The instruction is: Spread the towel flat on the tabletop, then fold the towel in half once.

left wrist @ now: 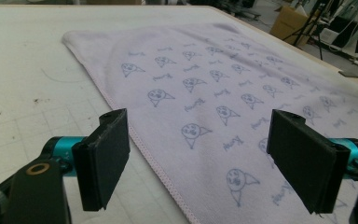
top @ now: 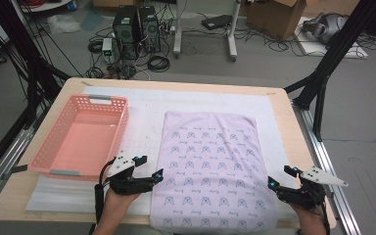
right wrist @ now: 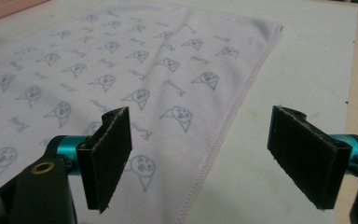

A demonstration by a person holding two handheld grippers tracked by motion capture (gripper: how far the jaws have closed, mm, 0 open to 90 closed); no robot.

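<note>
A pale lilac towel (top: 210, 166) printed with small blue figures lies flat on the white mat, its near end at the table's front edge. My left gripper (top: 152, 169) hovers open at the towel's left hem near the front; in the left gripper view the hem (left wrist: 140, 144) runs between the two black pads (left wrist: 105, 158). My right gripper (top: 280, 177) hovers open at the towel's right hem; in the right gripper view that hem (right wrist: 223, 135) passes between its pads (right wrist: 109, 154). Neither holds anything.
A pink plastic basket (top: 54, 142), empty, sits on the table's left side, just behind my left gripper. The white mat (top: 142, 105) covers most of the wooden table (top: 293, 127). Computers, cables and boxes lie on the floor beyond the far edge.
</note>
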